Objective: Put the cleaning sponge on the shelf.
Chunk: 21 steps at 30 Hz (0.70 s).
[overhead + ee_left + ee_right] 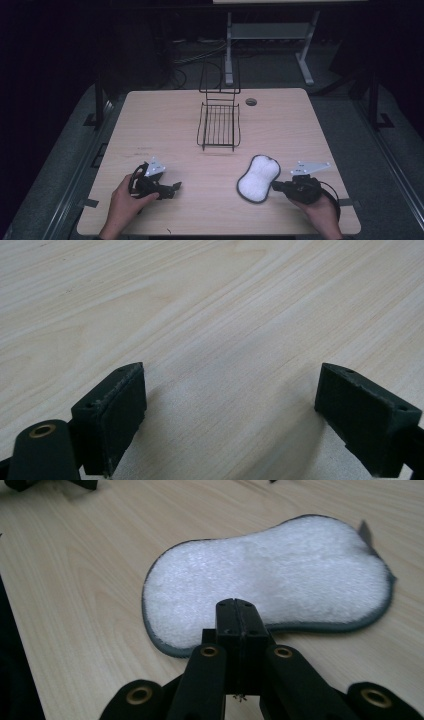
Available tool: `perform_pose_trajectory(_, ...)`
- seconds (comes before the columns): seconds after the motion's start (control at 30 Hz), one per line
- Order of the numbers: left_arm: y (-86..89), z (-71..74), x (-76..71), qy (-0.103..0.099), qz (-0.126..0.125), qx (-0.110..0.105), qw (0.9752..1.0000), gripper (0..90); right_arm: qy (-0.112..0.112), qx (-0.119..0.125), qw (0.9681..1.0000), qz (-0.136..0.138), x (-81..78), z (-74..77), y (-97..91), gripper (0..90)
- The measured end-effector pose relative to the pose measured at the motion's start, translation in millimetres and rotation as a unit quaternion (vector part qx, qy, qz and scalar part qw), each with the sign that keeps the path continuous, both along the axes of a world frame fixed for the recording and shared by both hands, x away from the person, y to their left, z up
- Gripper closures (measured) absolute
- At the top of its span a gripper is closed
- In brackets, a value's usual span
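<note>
A white, peanut-shaped scrub pad with a dark rim lies flat on the wooden table, at the front right. My right gripper sits at its near edge. In the right gripper view the jaws are pressed together, and the gripper overlaps the rim of the pad. I see nothing between the jaws. My left gripper rests at the front left. Its jaws stand wide apart over bare wood, with nothing between them.
A black wire rack with a tall back frame stands at the table's middle, toward the far side. A small round cable hole lies behind it. A desk frame and cables stand on the dark floor beyond the far edge.
</note>
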<state>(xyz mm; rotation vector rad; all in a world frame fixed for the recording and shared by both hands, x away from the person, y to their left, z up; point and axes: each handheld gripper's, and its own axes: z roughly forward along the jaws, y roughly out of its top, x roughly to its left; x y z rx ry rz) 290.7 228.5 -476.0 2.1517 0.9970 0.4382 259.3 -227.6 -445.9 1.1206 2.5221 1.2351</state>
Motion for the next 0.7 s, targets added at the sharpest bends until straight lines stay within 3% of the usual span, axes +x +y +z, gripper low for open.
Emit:
perform_pose_trajectory(0.37, 0.0, 0.0, 0.0, 0.000, 0.000, 0.000, 1.0000, 12.4, 0.006, -0.011, 0.9994, 0.032, 3.0, -6.4, 21.7, 89.9)
perform_pose_trajectory(0.7, 0.0, 0.0, 0.0, 0.000, 0.000, 0.000, 1.0000, 12.4, 0.009, -0.023, 0.9989, 0.040, 10.7, -9.8, 35.2, 89.9)
